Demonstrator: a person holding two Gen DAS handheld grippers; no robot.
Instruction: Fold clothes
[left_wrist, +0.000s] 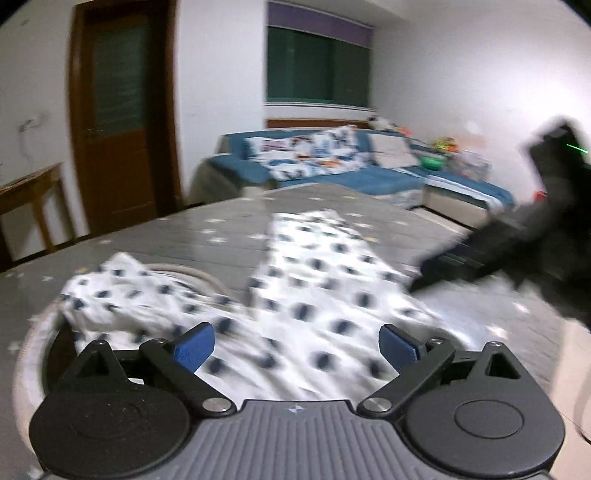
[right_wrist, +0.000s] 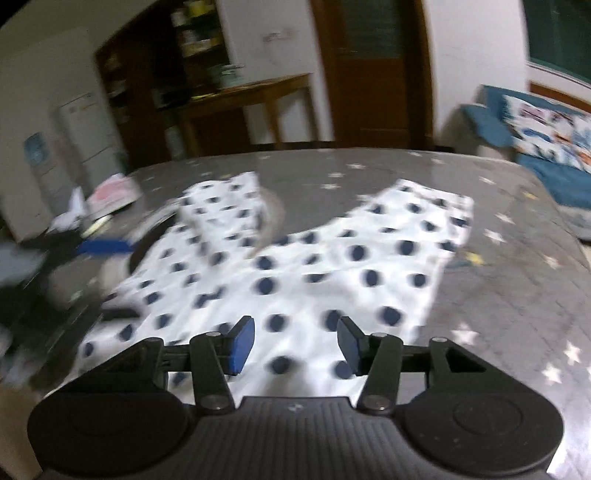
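Both pairs of fingers are spread wide and hold nothing: my left gripper (left_wrist: 296, 347) hangs just above the near edge of the white cotton garment with navy polka dots (left_wrist: 314, 295), and my right gripper (right_wrist: 296, 343) hovers over the same cloth from the other side, its blue pads (right_wrist: 242, 345) clear of the fabric. In the left view the right gripper (left_wrist: 517, 236) shows as a dark blur at 3 o'clock. The garment lies spread on the grey star-printed table (right_wrist: 517, 295), two leg-like panels reaching toward 12 o'clock with a gap between them, so I take it for shorts or trousers; one panel at 10 o'clock in the left view drapes over a pale round basin rim (left_wrist: 192, 275), though motion blur makes that shape uncertain. I judge the cloth thin, light and limp: it will sag, wrinkle and slip on the smooth table rather than hold a crease. Pinching a hem or waistband corner at 6 o'clock, gathering only one layer's edge, looks like the surest hold.
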